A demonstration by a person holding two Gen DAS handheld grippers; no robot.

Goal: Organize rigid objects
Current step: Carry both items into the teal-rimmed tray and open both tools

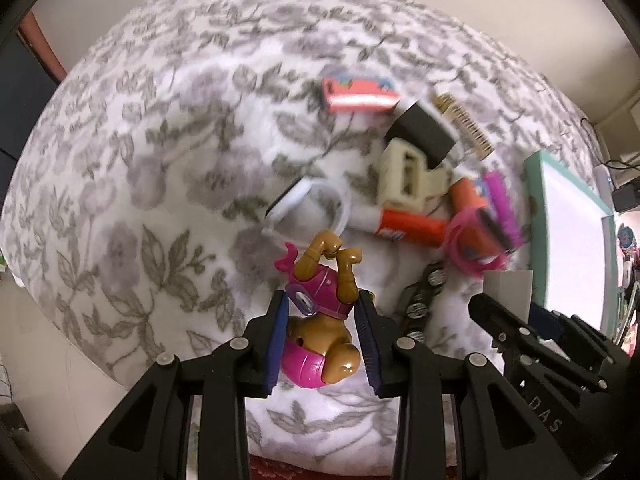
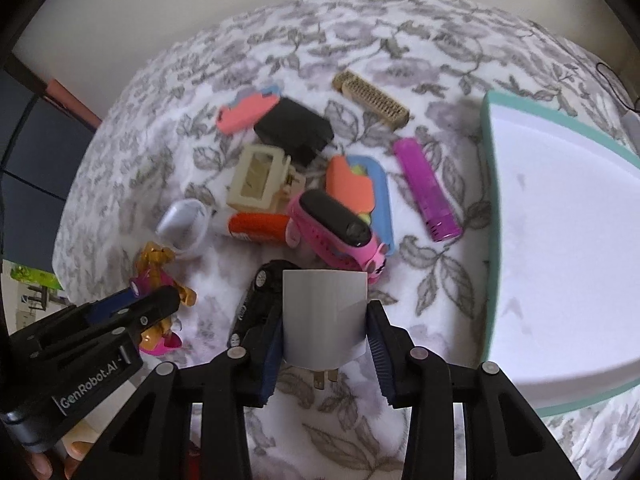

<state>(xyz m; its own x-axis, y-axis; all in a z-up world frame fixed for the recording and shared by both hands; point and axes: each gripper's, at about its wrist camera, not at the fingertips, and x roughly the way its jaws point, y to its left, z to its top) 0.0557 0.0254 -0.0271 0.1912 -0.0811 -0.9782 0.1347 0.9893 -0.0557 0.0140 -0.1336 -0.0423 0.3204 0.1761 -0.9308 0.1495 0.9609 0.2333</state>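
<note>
My left gripper (image 1: 323, 336) is shut on a brown and pink toy dog (image 1: 320, 320), held just above the flowered cloth; it also shows in the right wrist view (image 2: 160, 280). My right gripper (image 2: 326, 340) is shut on a white plug adapter (image 2: 324, 316) with its prongs pointing back; the adapter shows in the left wrist view (image 1: 508, 292). A pile of small objects lies ahead: a pink watch (image 2: 340, 232), an orange glue stick (image 2: 258, 228), a cream hair clip (image 2: 258, 180), a black block (image 2: 294, 130), a purple tube (image 2: 426, 190) and a black toy car (image 2: 260, 296).
A white box with a teal rim (image 2: 486, 200) stands at the right on the flowered cloth (image 2: 360, 40). A pink eraser (image 2: 244, 112), a bristle brush (image 2: 372, 98), a white ring case (image 2: 184, 228) and an orange and blue toy (image 2: 360, 184) also lie in the pile.
</note>
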